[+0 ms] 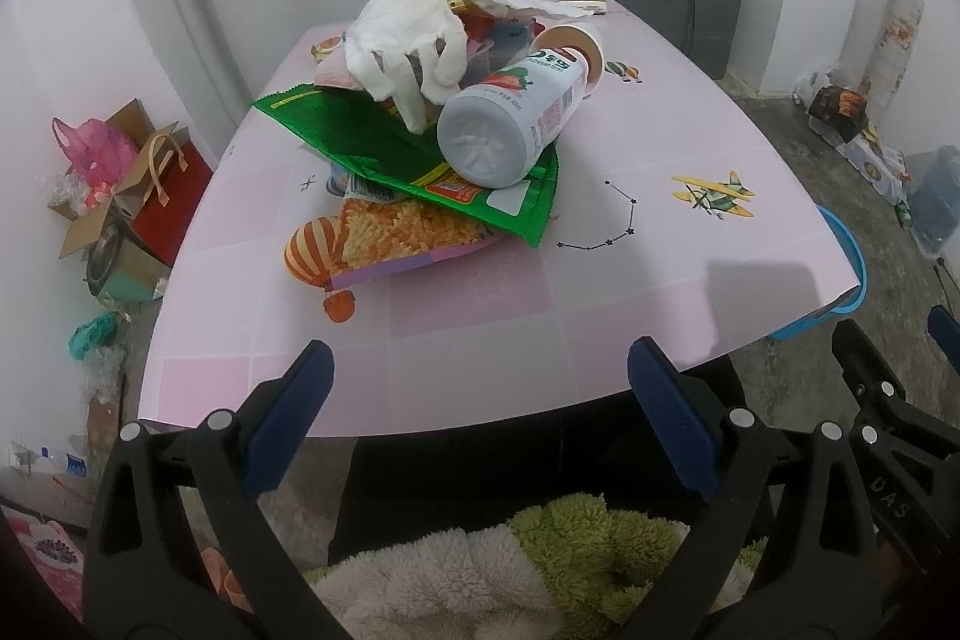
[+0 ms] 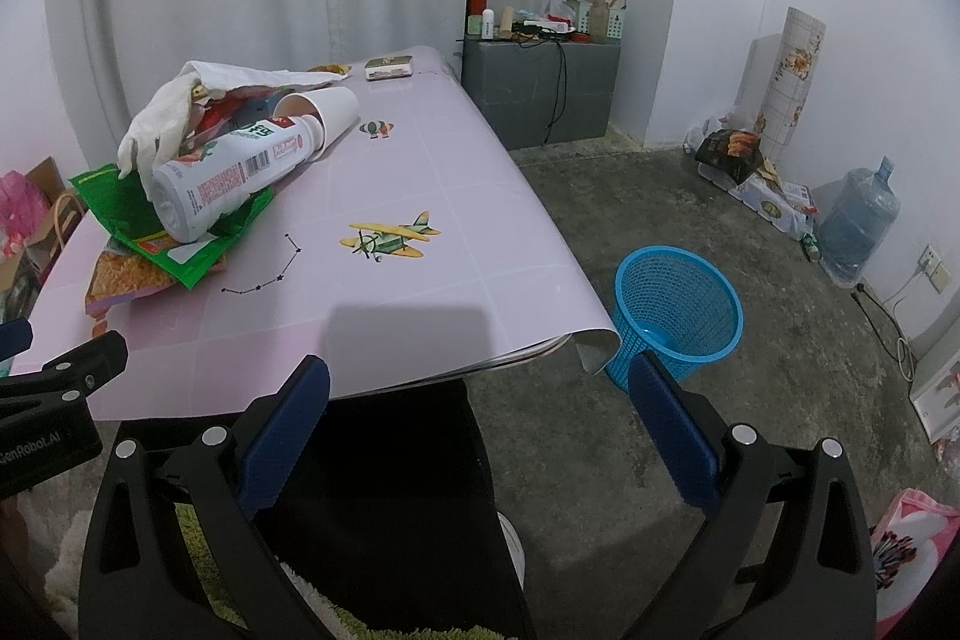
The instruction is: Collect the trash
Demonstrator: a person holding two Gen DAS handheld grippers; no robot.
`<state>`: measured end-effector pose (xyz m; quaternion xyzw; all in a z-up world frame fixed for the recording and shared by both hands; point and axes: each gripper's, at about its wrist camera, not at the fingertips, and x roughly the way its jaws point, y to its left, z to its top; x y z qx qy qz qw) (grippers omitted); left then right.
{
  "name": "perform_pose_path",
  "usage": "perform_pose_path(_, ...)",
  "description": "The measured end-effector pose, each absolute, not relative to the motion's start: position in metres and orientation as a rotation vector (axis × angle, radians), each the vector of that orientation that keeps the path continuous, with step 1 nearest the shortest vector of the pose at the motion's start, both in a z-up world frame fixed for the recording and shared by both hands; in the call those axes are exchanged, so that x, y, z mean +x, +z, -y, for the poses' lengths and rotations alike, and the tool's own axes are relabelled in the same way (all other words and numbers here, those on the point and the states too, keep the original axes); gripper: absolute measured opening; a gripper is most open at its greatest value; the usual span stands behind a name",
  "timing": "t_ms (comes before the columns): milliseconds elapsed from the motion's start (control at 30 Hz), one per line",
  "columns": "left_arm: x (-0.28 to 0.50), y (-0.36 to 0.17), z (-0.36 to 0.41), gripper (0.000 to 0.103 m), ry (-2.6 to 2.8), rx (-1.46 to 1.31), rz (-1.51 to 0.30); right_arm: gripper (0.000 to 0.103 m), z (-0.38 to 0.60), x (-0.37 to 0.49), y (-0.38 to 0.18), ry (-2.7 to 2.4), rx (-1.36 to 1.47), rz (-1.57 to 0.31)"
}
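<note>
1. Trash pile sits on the pink table (image 1: pixel 600 316), ahead of both grippers and toward the table's left half. Top item: white bottle (image 1: pixel 510 124), lying on its side, base pointing back at the left camera, neck tucked into a paper cup (image 1: pixel 573 43).
2. Bottle's long axis runs away from the left gripper (image 1: pixel 480 418) and slightly rightward. Judgement: a grasp across the body means closing across that axis, near the base end.
3. Under the bottle: green wrapper (image 1: pixel 384 148), then an orange snack bag (image 1: pixel 402 232). A white glove (image 1: pixel 414 52) drapes over the pile's far-left side, one finger touching the wrapper.
4. Left gripper: jaws spread wide, nothing between them, held short of the table's near edge. It faces the pile more squarely, so it looks the nearer tool.
5. Right gripper (image 2: pixel 480 424): jaws also spread, holding nothing, near the table's front right. From it the pile lies ahead and left.
6. Blue basket (image 2: pixel 678 316) stands on the floor just beside the table's near right corner, closer to the right gripper; it looks empty.
7. Surface: glossy pink sheet with plane and balloon prints, its right corner curling off the edge. Room: grey concrete floor, white curtain behind, clutter along the walls.
</note>
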<state>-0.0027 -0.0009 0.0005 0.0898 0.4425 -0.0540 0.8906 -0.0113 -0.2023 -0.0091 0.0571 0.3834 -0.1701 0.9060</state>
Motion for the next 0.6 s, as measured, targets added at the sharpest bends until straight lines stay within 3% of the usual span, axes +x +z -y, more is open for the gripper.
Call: perform_pose_path(600, -0.0024, 0.0007, 0.0009, 0.094, -0.112, 0.186, -0.92, 0.097, 0.204, -0.0116, -0.0095, -0.351, 0.119, -0.791)
